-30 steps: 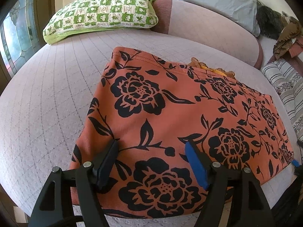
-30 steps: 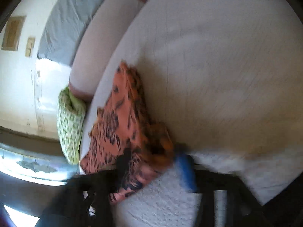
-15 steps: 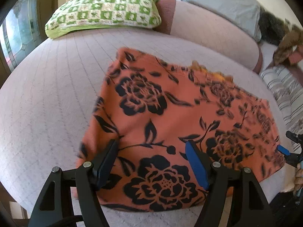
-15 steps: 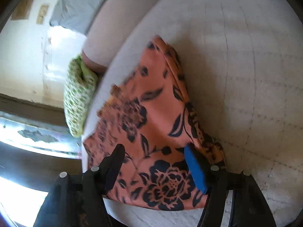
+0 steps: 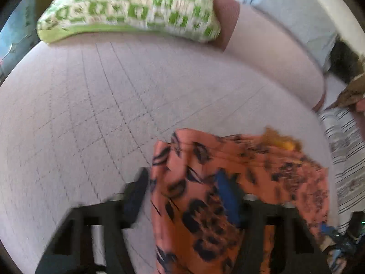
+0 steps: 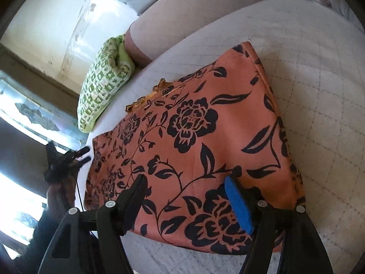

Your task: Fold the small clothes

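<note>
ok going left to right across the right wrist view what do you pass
left gripper at the far left edge of the cloth → green checked pillow → orange floral garment spread over the middle → bare quilted bed surface on the right

You have a pale quilted bed cover (image 5: 95, 105) with a stitched grid filling the near ground. At its far left lies a green-and-white checked pillow (image 5: 136, 6), resting against a pinkish bolster (image 5: 269, 52) that runs along the far edge. Behind the bolster sits a grey cushion (image 5: 296, 6). To the right you see a striped cloth (image 5: 342, 141) and a brown heap (image 5: 351, 91), too blurred to identify. A window (image 6: 34, 118) shows at the left in the right wrist view.
</note>
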`<state>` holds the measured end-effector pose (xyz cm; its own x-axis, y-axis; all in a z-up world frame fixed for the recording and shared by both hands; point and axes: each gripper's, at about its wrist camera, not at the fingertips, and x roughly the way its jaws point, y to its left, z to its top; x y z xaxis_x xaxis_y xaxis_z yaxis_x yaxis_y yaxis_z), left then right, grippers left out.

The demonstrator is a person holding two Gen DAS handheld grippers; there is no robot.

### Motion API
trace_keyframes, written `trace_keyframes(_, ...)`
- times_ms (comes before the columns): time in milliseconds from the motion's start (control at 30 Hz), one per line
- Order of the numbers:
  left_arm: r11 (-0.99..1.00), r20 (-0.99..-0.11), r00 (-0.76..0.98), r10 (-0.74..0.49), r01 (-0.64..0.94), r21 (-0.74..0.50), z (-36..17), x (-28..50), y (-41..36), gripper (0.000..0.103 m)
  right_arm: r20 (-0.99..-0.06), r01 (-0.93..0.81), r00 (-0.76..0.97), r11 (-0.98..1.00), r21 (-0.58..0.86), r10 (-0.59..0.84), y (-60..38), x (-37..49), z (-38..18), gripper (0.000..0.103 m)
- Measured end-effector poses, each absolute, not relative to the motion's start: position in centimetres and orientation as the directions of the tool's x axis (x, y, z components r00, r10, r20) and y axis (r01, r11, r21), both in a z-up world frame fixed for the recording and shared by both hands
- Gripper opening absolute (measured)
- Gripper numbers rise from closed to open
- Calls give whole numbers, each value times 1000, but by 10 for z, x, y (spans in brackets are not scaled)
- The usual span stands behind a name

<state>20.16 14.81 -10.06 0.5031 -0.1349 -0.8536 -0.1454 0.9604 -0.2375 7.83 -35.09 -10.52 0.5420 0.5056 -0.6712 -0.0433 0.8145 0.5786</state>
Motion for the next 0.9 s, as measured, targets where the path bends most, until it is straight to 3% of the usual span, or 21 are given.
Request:
trace_keyframes(33, 966, -877, 467, -114, -152, -208, -108, 210, 149, 24, -673, -46, 540, 816, 576, 505, -351, 80, -107, 74)
trace_keyframes(67, 970, -878, 468, -99, -151, -190, -110, 215, 152, 20, -673, -48, 538, 815, 577, 508, -351, 81, -109, 74)
trace_keyframes(333, 971, -866, 493, -86, -154, -184, -105, 211, 159, 21, -659, -52, 541, 803, 594, 523, -354, 82, -113, 76)
trace_keyframes(433, 960, -831, 555, -49, -205, -193, -86, 182, 165, 49, -651, -46, 546, 795, 605, 527, -356, 79, -112, 76)
trace_keyframes(667, 967, -791, 601, -118, -112, -229, -62, 85, 151, 50, -613, -57, 572, 772, 633, 545, -356, 66, -98, 76)
trace_keyframes(800, 982, -877, 480, -13, -157, -101, -104, 68, 136, 51, -589, -76, 568, 749, 658, 575, -354, 58, -95, 76)
trace_keyframes(900, 983, -868, 495, 32, -171, -62, -108, 62, 132, 59, -640, 24, 527, 743, 669, 558, -361, 62, -114, 77)
